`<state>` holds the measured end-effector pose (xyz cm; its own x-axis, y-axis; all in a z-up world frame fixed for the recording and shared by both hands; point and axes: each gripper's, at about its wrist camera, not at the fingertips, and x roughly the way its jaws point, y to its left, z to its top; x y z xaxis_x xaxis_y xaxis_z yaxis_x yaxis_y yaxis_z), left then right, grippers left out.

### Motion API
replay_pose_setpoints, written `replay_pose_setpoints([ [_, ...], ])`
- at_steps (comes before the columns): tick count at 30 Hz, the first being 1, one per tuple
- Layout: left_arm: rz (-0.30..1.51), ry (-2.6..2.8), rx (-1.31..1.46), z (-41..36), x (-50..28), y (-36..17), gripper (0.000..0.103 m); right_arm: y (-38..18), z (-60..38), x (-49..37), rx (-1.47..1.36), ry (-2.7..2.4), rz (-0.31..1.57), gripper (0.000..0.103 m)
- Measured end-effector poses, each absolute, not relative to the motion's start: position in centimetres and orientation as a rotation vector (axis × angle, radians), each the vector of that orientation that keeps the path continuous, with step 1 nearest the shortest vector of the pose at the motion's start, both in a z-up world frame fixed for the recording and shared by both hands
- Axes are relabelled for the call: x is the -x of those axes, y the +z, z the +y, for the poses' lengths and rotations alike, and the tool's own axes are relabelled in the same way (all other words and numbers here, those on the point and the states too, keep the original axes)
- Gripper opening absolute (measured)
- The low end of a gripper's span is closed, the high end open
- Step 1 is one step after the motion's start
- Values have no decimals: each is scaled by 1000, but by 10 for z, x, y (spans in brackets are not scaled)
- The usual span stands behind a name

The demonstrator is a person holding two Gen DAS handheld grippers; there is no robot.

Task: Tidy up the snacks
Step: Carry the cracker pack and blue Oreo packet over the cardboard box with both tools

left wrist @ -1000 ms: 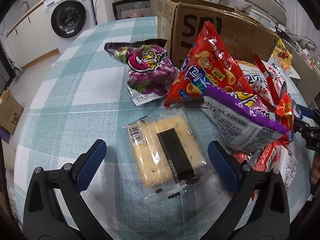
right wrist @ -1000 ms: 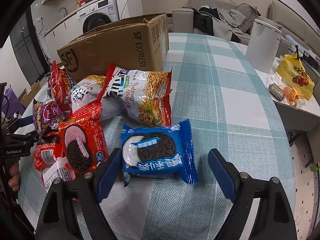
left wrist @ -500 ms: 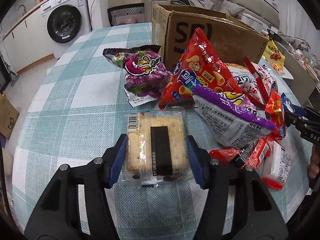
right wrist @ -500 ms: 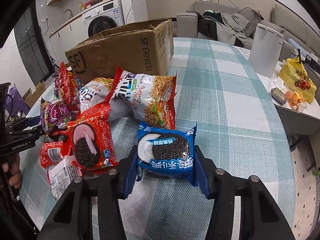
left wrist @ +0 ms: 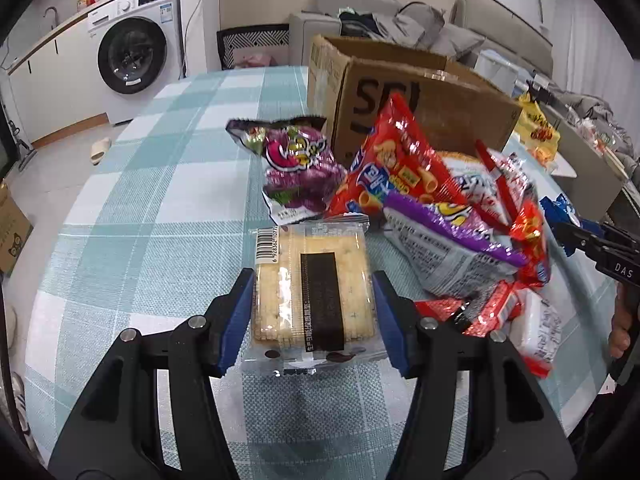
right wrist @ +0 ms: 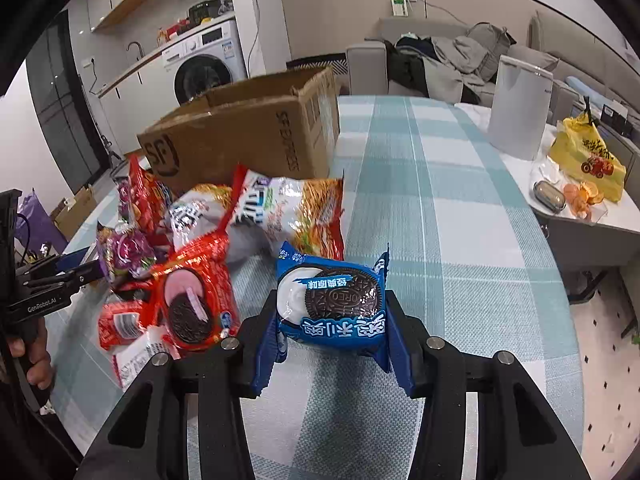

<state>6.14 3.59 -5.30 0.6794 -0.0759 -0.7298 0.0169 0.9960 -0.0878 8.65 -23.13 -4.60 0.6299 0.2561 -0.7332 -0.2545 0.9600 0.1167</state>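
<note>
In the left wrist view my left gripper [left wrist: 313, 294] is shut on a clear pack of crackers [left wrist: 312, 256] with a dark band, its blue pads pressing both long sides just above the checked tablecloth [left wrist: 160, 208]. In the right wrist view a blue Oreo pack [right wrist: 332, 300] sits between the pads of my right gripper [right wrist: 331, 320]; the jaws are closing and squeeze the wrapper. A heap of snack bags lies between the two: a red chip bag [left wrist: 400, 172], a purple bag [left wrist: 298, 160], a noodle bag [right wrist: 288, 208] and a red Oreo pack [right wrist: 192, 304].
An open cardboard box [right wrist: 240, 136] stands on the table behind the heap. A white canister [right wrist: 520, 112] and a yellow bag [right wrist: 588, 160] are at the far right. A washing machine [left wrist: 132, 56] stands beyond the table's left edge.
Both grippers went from wide open to closed, the left on the cracker pack, the right on the blue Oreo pack. Both packs have risen a little off the cloth.
</note>
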Motion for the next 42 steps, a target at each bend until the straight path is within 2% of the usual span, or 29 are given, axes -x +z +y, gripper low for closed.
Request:
replay_pose_setpoints([
  [17, 631, -80, 65, 20, -36, 17, 55, 1, -227, -80, -51, 322, 694, 49],
  [30, 578, -117, 21, -9, -79, 55, 55, 35, -215, -102, -50, 369, 640, 49],
  [42, 578, -124, 5, -30, -132, 69, 55, 58, -196, -144, -68, 408, 616, 49],
])
